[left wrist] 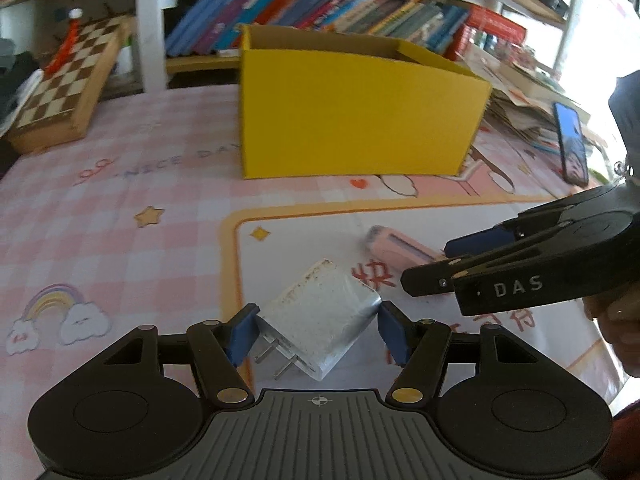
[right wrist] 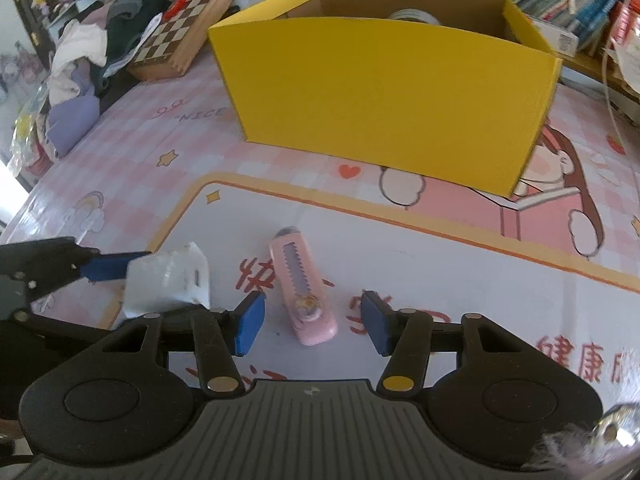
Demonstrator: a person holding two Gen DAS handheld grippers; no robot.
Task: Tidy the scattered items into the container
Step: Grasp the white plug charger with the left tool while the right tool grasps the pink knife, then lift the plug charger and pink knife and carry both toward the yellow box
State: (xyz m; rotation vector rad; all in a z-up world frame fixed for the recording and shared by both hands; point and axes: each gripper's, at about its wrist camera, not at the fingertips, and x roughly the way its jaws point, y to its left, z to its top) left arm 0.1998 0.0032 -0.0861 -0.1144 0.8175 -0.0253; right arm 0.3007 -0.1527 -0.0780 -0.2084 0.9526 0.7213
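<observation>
My left gripper [left wrist: 316, 334] straddles the white charger [left wrist: 324, 316] on the surface [left wrist: 120, 240], its blue pads at the charger's sides, though I cannot tell whether they press it; my right gripper [right wrist: 312, 324] is spread wide around the near end of the pink utility knife [right wrist: 304, 292], touching nothing. The yellow box [right wrist: 384, 92] stands just beyond, a tape roll [right wrist: 412, 16] inside. A chessboard [left wrist: 64, 84] lies to its left, a phone [left wrist: 572, 140] to its right, and bookshelves [left wrist: 320, 4] behind.
</observation>
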